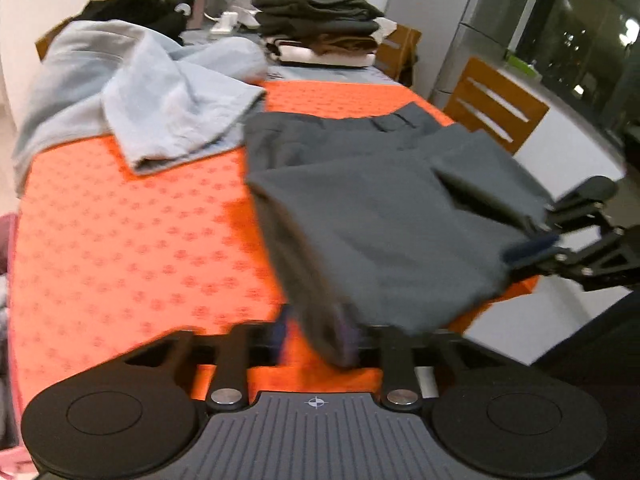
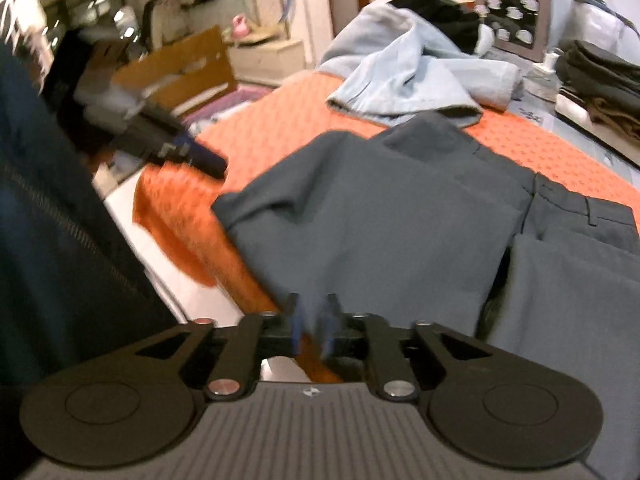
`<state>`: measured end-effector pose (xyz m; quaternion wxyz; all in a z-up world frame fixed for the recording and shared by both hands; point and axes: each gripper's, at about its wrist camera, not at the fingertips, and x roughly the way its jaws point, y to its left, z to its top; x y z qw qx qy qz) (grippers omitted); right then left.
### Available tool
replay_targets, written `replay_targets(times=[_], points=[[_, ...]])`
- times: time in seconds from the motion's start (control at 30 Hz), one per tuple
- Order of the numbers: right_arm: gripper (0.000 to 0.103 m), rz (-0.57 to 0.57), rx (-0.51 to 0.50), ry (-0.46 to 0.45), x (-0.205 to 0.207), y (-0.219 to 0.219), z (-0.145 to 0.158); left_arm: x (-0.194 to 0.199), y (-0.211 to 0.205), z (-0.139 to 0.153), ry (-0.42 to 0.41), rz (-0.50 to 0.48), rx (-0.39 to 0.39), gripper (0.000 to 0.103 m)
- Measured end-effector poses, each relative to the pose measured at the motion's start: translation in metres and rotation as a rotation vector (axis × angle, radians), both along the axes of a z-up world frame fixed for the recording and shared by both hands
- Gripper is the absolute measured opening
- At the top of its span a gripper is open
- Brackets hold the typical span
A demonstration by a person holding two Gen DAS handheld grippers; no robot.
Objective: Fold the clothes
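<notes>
Grey trousers (image 1: 380, 208) lie folded on the orange tablecloth (image 1: 120, 240), with the waistband at the far end. My left gripper (image 1: 314, 334) is at the near corner of the fold. Its fingers stand apart and the blurred cloth corner hangs between them. My right gripper (image 2: 312, 326) is at the trousers' (image 2: 380, 220) other near edge, its jaws a narrow gap apart with grey cloth in the gap. In the left wrist view the right gripper (image 1: 536, 232) shows at the right edge of the trousers. In the right wrist view the left gripper (image 2: 200, 156) shows above the table's corner.
A crumpled light blue garment (image 1: 160, 92) lies beyond the trousers, with a dark one behind it. A stack of folded clothes (image 1: 320, 28) stands at the table's far end. Wooden chairs (image 1: 496, 104) flank the table. A person's dark blue zipped jacket (image 2: 60, 220) fills the left of the right wrist view.
</notes>
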<state>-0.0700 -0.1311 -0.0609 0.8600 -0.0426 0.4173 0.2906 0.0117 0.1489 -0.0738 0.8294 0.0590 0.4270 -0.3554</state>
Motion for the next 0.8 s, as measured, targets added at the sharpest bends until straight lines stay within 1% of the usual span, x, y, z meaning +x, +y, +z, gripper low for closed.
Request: replay_targets(times=[0.03,0.07,0.17,0.2,0.27,0.3,0.37,0.43,0.5,0.6,0.63,0.67,0.73,0.8], points=[[0.03,-0.012,0.005,0.002,0.003,-0.002,-0.002,-0.003,-0.005,-0.001,0.002,-0.012,-0.005,0.056],[0.03,-0.02,0.003,0.007,0.006,-0.002,-0.005,-0.005,-0.01,-0.004,0.0,-0.026,0.002,0.056],[0.03,-0.029,-0.045,0.032,0.015,0.002,-0.02,-0.011,-0.024,-0.017,0.0,-0.052,0.055,0.055],[0.03,-0.033,-0.062,0.042,0.017,0.003,-0.026,-0.012,-0.027,-0.022,-0.007,-0.054,0.079,0.052],[0.029,-0.043,-0.099,0.062,0.019,0.005,-0.038,-0.012,-0.03,-0.032,-0.006,-0.052,0.113,0.031],[0.029,-0.048,-0.123,0.071,0.019,0.005,-0.044,-0.012,-0.029,-0.034,0.0,-0.053,0.114,0.027],[0.027,-0.052,-0.146,0.066,0.017,0.003,-0.05,-0.014,-0.027,-0.034,-0.022,-0.069,0.125,0.02],[0.027,-0.061,-0.14,0.064,0.015,-0.001,-0.051,-0.015,-0.022,-0.034,-0.035,-0.081,0.135,0.017],[0.026,-0.063,-0.137,0.065,0.014,-0.004,-0.051,-0.01,-0.015,-0.034,-0.027,-0.08,0.136,0.015],[0.026,-0.06,-0.142,0.06,0.013,-0.007,-0.052,-0.004,-0.01,-0.032,-0.006,-0.082,0.121,0.014],[0.026,-0.063,-0.14,0.063,0.013,-0.009,-0.052,-0.005,-0.011,-0.031,-0.015,-0.085,0.134,0.014],[0.026,-0.066,-0.14,0.065,0.012,-0.01,-0.052,-0.005,-0.011,-0.029,-0.033,-0.081,0.16,0.003],[0.026,-0.074,-0.142,0.066,0.012,-0.013,-0.052,0.0,-0.002,-0.029,-0.044,-0.039,0.199,0.002],[0.026,-0.082,-0.142,0.068,0.011,-0.013,-0.051,0.007,0.008,-0.026,-0.019,-0.015,0.178,0.002]])
